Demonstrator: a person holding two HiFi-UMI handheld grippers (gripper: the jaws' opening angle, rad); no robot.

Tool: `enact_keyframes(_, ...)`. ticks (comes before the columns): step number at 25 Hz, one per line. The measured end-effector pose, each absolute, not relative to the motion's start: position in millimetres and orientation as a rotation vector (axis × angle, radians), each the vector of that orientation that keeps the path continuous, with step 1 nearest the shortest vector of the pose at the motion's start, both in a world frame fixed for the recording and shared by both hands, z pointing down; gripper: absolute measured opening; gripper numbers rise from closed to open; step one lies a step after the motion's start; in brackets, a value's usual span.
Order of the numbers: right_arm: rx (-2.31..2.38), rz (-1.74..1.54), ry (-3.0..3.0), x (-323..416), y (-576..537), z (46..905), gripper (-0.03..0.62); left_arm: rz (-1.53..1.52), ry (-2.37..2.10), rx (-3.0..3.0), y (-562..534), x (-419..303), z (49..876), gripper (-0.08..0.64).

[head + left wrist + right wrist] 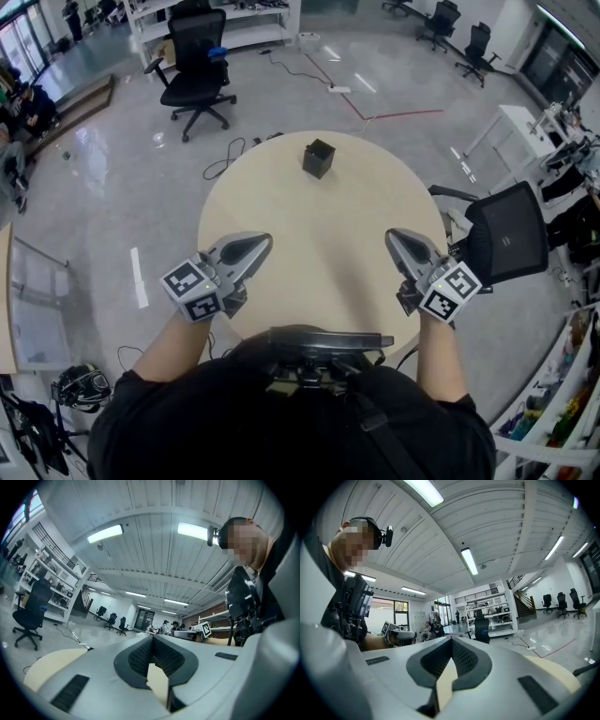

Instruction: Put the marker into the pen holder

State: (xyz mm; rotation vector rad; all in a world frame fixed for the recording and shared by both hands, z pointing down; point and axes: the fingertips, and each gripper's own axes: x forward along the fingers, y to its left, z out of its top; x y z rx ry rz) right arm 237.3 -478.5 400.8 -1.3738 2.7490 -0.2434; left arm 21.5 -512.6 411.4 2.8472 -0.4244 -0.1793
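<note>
Nearest the person, two grey tools hover over the near edge of the round, pale wooden bench [319, 225]. The left tool [262, 242] is by the near left edge. Its jaws are squeezed together, and the left gripper view shows nothing between them, only the bench below. The right tool [394, 236] is by the near right edge, and it is clenched tight on nothing too. Both point flat across the bench, towards the far side.

The middle of the bench has nothing on it.

Farther off, a small black square pen holder [319, 157] stands upright near the far edge. It is well apart from both tools, about halfway between them if you look straight ahead.

The marker does not show in any view. It is not in a tool and not lying on the bench. It may be down inside the pen holder, but the top is too dark and small to tell.

I think no carrying is going on right now — the hands look like they are just waiting. If the marker is in the pen holder, the job looks done. If not, the next move calls for finding the marker and opening one tool to close it around the marker. Then that tool must carry it to the far edge and let it drop in, straight up and down.
</note>
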Motion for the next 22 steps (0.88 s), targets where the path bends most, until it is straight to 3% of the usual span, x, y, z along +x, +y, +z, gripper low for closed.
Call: enact_keyframes(22,-1.35,-0.206,2.747,236.3,-479.4,395.2,0.003,-0.179,-0.424,2.843,-511.8,22.5,412.8,-0.003)
